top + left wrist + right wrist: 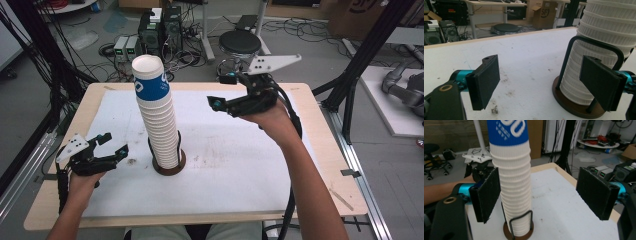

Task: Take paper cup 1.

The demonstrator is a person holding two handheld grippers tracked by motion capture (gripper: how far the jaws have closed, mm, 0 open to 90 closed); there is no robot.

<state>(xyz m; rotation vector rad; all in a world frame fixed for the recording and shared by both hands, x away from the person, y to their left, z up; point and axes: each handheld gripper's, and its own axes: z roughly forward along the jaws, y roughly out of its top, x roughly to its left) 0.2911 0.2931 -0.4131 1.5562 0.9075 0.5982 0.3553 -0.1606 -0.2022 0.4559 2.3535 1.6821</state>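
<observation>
The table (320, 165) carries a white mat (240, 165) that stops short of the wooden edge on every side; scuff marks dot the mat beside the left gripper (111, 146). Ahead and to the right of that gripper stands the stack of paper cups (156, 115), tall, leaning slightly, its top cup banded blue; it sits on a round brown base (170, 169) with a black wire hoop (178, 145) rising round its lower part.

The left gripper rests low by the near-left part of the mat, jaws wide apart and holding nothing; the stack is near it, not touching. The right gripper (223, 90) is held high, well apart from the stack, on the far right side of it, jaws spread wide and empty; the top of the stack lies to its left at about the same height.

The left gripper view (544, 82) shows the ribbed lower cups and the hoop close behind its right-hand pad (601, 85), and grit on the mat between the jaws; the high view does not resolve that. The right gripper view (544, 197) shows the stack standing just inside its left-hand pad (486, 195), the blue print on the top cup, and the other hand's gripper beyond.

Open mat lies between the right gripper's jaws to the right of the stack; bare mat also lies between the left gripper and the base.
</observation>
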